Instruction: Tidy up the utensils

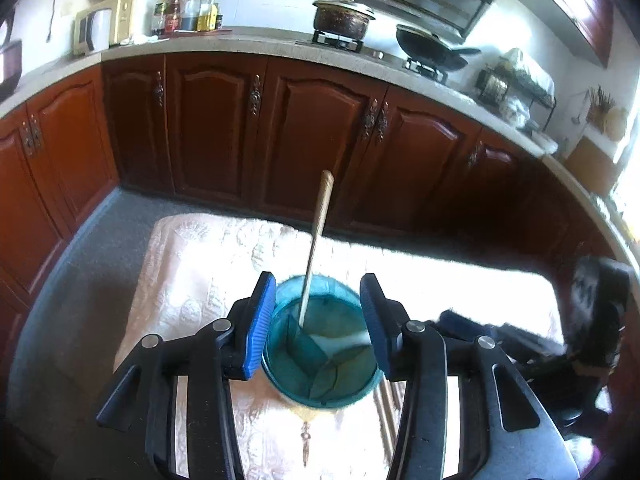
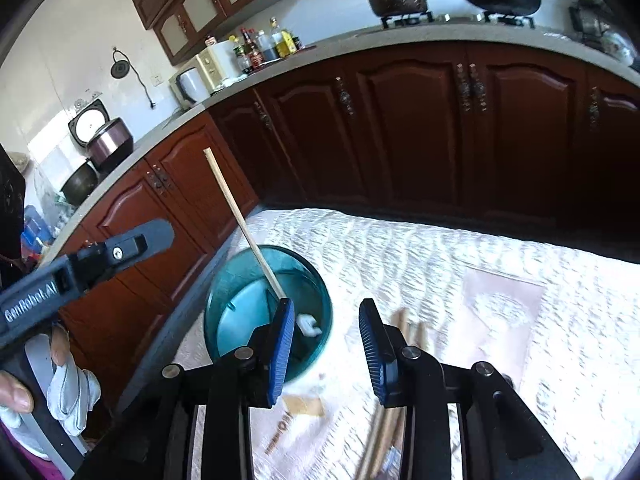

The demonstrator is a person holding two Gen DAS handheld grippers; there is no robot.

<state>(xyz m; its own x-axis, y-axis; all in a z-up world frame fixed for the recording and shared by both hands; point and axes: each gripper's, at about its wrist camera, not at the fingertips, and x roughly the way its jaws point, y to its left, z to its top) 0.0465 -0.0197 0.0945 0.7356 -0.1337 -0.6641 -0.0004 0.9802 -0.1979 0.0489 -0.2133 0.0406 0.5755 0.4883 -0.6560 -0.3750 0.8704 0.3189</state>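
Observation:
A teal translucent utensil holder [image 1: 320,356] with inner dividers stands on a white embroidered tablecloth [image 1: 208,264]. One wooden chopstick [image 1: 318,232] stands in it, leaning against the rim. My left gripper [image 1: 318,320] is open, its blue pads on either side of the holder's rim, not clamping it. In the right wrist view the holder [image 2: 256,312] with the chopstick [image 2: 244,224] is left of my right gripper [image 2: 326,340], which is open and empty. Several wooden chopsticks [image 2: 400,368] lie on the cloth below and between the right gripper's fingers.
The left gripper's body [image 2: 80,264] and the hand holding it show at the left of the right wrist view. Dark red kitchen cabinets [image 1: 280,128] and a counter with stove, pots and bottles lie beyond the table. A placemat [image 2: 496,304] lies at the right.

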